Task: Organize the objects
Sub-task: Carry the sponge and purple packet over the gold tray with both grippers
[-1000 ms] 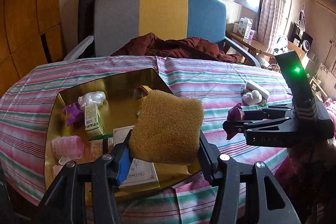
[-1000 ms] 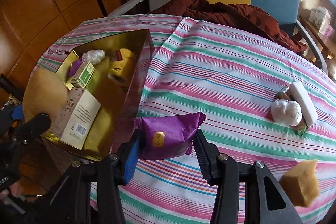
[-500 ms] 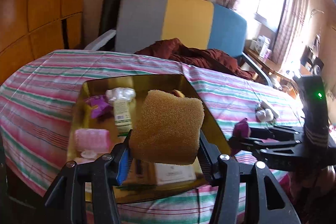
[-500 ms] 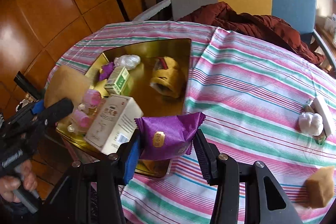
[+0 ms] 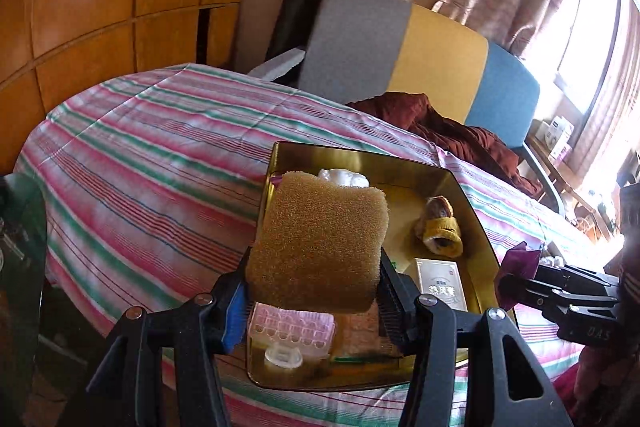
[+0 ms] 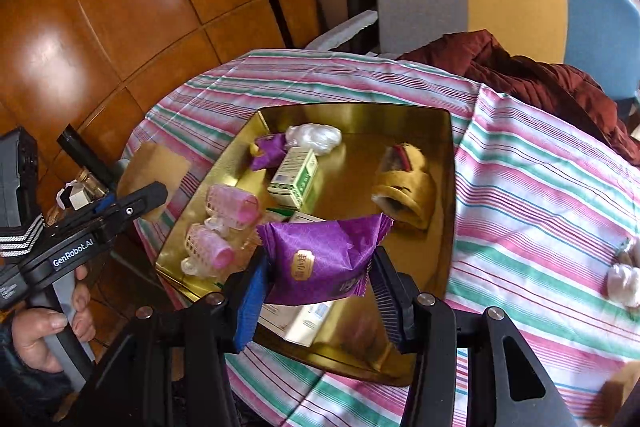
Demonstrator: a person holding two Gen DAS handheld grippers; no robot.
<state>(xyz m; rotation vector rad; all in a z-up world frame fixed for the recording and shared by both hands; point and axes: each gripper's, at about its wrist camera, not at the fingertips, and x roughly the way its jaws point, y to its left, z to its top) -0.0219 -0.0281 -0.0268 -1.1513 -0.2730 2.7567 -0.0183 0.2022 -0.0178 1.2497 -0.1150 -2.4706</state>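
Gold tray now nearer under both grippers, fingers clamping sponge and purple packet.

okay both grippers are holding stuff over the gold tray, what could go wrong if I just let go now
1. The gold tray is crowded: the purple packet in the right gripper would likely land on the white box and may slide.
2. The sponge in the left gripper hangs near the tray's left edge over the pink rollers; being light, it might bounce onto the striped tablecloth.
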